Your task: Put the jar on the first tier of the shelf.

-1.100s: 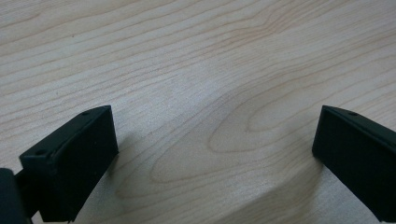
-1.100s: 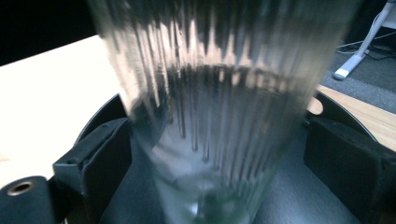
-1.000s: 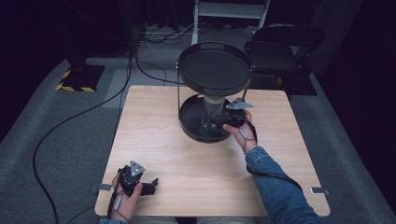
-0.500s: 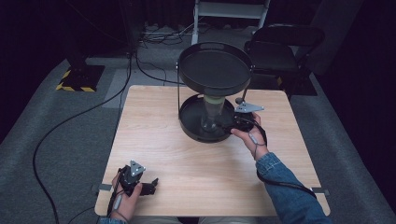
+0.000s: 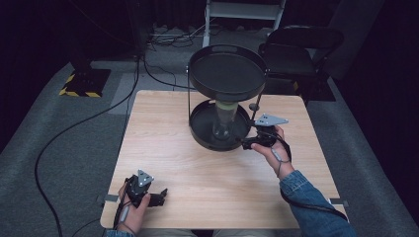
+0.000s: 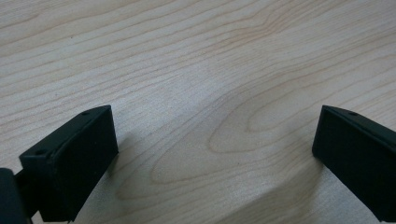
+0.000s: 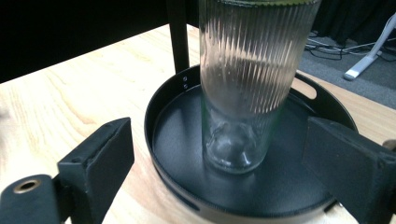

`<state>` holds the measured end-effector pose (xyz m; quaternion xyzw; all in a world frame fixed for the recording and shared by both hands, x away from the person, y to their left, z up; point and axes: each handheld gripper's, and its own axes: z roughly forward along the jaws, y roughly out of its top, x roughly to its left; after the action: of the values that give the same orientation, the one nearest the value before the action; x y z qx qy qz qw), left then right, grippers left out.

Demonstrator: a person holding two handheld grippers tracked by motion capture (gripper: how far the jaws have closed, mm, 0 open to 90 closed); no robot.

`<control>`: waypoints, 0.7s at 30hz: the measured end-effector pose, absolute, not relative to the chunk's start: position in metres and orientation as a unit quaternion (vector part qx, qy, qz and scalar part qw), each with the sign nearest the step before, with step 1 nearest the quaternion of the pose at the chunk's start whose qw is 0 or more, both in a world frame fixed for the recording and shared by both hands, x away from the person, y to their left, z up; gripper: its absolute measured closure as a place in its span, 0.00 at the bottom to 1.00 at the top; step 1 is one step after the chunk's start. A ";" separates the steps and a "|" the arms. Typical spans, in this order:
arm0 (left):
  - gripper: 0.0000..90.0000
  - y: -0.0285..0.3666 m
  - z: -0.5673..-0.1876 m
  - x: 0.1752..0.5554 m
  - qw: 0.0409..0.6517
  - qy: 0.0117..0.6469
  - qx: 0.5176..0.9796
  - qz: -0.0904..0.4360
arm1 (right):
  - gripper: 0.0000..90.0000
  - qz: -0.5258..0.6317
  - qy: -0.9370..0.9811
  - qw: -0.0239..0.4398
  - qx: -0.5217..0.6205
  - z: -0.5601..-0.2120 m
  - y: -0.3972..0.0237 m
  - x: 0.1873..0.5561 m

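right gripper view showed a ribbed clear glass jar (image 7: 243,88) standing upright on the black lower tray (image 7: 177,135); the right gripper (image 7: 219,172) gaped wide before it, the left gripper (image 6: 215,154) spread over bare table (image 6: 196,56).

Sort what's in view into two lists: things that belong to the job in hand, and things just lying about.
Job in hand:
- ribbed glass
- lower tray it stands in
- right tool, open, facing the glass

Lying about:
- upper tray
- left tool, open, over bare table
- chair
- floor cables
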<state>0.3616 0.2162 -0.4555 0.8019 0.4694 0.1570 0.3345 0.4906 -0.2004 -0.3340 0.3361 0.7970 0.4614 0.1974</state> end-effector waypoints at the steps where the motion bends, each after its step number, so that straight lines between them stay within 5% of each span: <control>1: 0.00 0.216 -0.456 0.362 0.334 0.470 0.802 0.157 | 0.10 0.461 0.797 0.195 0.338 -0.333 -0.202 0.488; 21: 0.00 0.216 -0.456 0.362 0.335 0.470 0.802 0.157 | 0.11 0.458 0.794 0.209 0.340 -0.315 -0.236 0.457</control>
<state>0.3616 0.2162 -0.4555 0.8019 0.4696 0.1565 0.3347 0.4572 -0.2362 -0.3147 0.3404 0.7942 0.4577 0.2094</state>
